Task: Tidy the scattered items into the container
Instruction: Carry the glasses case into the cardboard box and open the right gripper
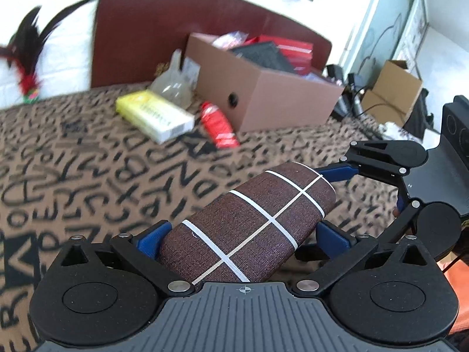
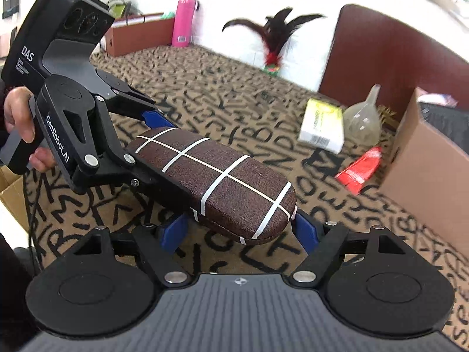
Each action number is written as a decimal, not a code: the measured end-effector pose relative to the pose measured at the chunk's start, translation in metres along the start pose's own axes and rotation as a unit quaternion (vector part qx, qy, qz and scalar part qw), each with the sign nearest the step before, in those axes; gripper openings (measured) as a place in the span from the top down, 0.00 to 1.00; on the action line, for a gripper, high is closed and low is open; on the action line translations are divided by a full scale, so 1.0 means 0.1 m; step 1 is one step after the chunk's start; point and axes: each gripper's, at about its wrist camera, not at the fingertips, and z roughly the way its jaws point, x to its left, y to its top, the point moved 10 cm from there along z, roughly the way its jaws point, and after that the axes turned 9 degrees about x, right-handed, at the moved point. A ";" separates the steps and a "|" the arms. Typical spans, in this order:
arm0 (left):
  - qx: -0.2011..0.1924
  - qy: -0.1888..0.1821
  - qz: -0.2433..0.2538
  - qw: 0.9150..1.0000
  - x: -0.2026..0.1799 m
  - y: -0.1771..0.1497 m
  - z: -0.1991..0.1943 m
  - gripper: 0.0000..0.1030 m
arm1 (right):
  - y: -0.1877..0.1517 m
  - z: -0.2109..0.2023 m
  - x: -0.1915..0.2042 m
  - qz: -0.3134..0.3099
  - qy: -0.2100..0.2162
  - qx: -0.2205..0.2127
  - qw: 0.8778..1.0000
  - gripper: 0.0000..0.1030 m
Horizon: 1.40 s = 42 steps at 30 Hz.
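Bed surface is covered by a tan spread (image 1: 88,158) printed with black letters. Set on it near the headboard edge: brown cardboard box (image 1: 272,99), yellow-white carton (image 1: 155,114), red packet (image 1: 219,124), clear plastic funnel (image 1: 173,83). Feather toy (image 2: 274,44) is seen at the far edge.

Letter-patterned brown bedspread (image 1: 88,176), maroon headboard (image 1: 152,29), white wall (image 2: 234,0).

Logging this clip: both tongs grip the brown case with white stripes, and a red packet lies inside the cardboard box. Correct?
Not quite. The red packet lies on the patterned cloth in front of the cardboard box, not inside it; the left wrist view shows this. The left tongs and right tongs do both grip the brown case.
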 end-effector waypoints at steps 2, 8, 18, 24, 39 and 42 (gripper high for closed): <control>-0.006 -0.003 0.015 1.000 -0.11 0.16 -0.01 0.00 | 0.04 -0.13 -0.09 0.000 -0.011 -0.011 1.000 0.22; -0.027 -0.017 0.064 0.997 -0.52 0.74 0.10 0.00 | 0.11 -0.55 -0.51 0.010 -0.056 -0.039 0.998 0.22; -0.040 -0.042 0.137 0.989 -1.26 1.74 0.61 0.00 | 0.05 -1.10 -1.52 0.026 -0.145 -0.055 0.988 0.22; -0.039 -0.051 0.167 0.984 -1.57 2.28 1.05 0.00 | -0.01 -1.23 -2.18 0.048 -0.182 -0.056 0.981 0.22; 0.003 -0.045 0.134 0.990 -1.44 2.93 2.16 0.00 | -0.31 -0.70 -3.56 0.086 -0.201 0.008 0.976 0.21; 0.003 -0.065 0.128 0.990 -1.41 2.90 2.10 0.00 | -0.32 -0.67 -3.55 0.078 -0.203 -0.004 0.976 0.17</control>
